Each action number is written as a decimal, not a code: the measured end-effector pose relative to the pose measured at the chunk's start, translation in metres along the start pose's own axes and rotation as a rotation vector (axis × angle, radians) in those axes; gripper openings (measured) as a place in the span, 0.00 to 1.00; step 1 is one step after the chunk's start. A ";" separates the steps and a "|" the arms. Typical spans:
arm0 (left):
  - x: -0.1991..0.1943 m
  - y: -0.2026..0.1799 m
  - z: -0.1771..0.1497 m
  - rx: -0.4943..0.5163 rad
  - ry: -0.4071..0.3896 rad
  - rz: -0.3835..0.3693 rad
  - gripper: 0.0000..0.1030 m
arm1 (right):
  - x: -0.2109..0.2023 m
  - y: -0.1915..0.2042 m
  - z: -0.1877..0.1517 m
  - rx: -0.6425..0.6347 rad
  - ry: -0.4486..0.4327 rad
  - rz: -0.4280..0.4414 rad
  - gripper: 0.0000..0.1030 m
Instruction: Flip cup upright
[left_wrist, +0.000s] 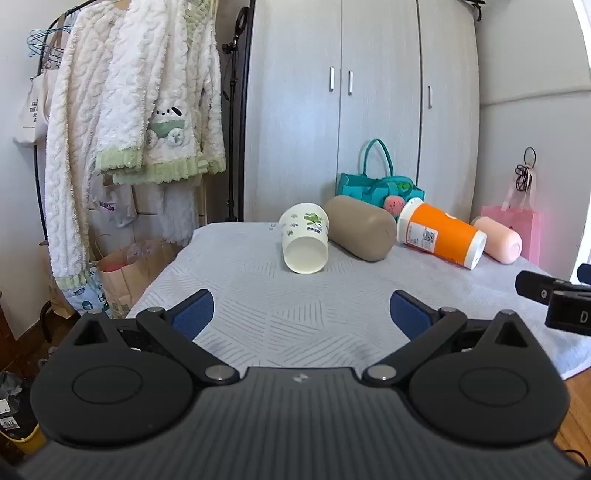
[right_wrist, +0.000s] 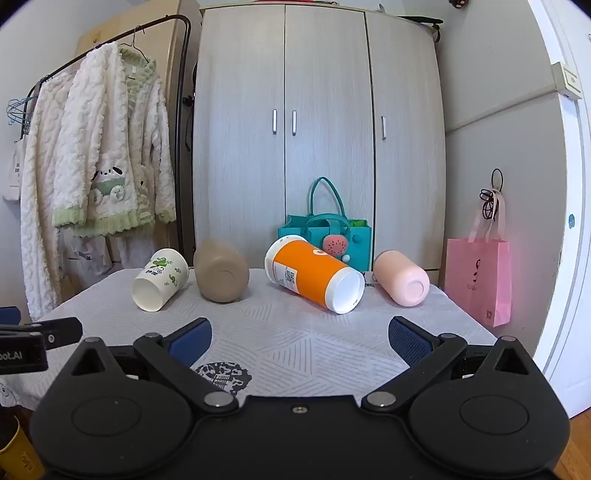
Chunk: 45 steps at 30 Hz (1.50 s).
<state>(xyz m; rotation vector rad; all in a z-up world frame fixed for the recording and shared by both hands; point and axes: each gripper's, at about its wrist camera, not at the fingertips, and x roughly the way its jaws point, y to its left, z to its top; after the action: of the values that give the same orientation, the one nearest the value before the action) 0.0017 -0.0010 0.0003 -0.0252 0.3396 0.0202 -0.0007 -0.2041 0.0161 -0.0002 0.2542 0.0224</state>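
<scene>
Several cups lie on their sides on the grey patterned table (left_wrist: 258, 295): a white paper cup with green print (left_wrist: 306, 243) (right_wrist: 159, 280), a tan cup (left_wrist: 360, 228) (right_wrist: 221, 271), an orange cup with white ends (left_wrist: 441, 233) (right_wrist: 314, 275) and a pink cup (left_wrist: 498, 239) (right_wrist: 402, 277). My left gripper (left_wrist: 301, 314) is open and empty, a short way in front of the white paper cup. My right gripper (right_wrist: 300, 338) is open and empty, in front of the orange cup.
A teal felt bag (right_wrist: 325, 236) stands behind the cups against a grey wardrobe (right_wrist: 317, 129). A pink gift bag (right_wrist: 478, 280) hangs at the right. A rack with fluffy white clothes (left_wrist: 122, 110) and paper bags (left_wrist: 125, 273) stand left of the table.
</scene>
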 end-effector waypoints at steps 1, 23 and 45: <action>0.002 -0.001 0.001 0.005 0.001 0.007 1.00 | 0.000 0.000 0.000 -0.001 0.000 0.000 1.00; -0.011 0.006 -0.006 -0.028 -0.144 -0.045 1.00 | 0.004 0.004 -0.007 -0.017 -0.014 -0.045 1.00; -0.009 0.020 -0.006 -0.062 -0.119 -0.018 1.00 | 0.006 0.002 -0.009 -0.014 -0.002 -0.049 1.00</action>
<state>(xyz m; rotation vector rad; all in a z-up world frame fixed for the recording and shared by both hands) -0.0093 0.0183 -0.0023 -0.0879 0.2195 0.0148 0.0029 -0.2022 0.0057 -0.0205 0.2520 -0.0241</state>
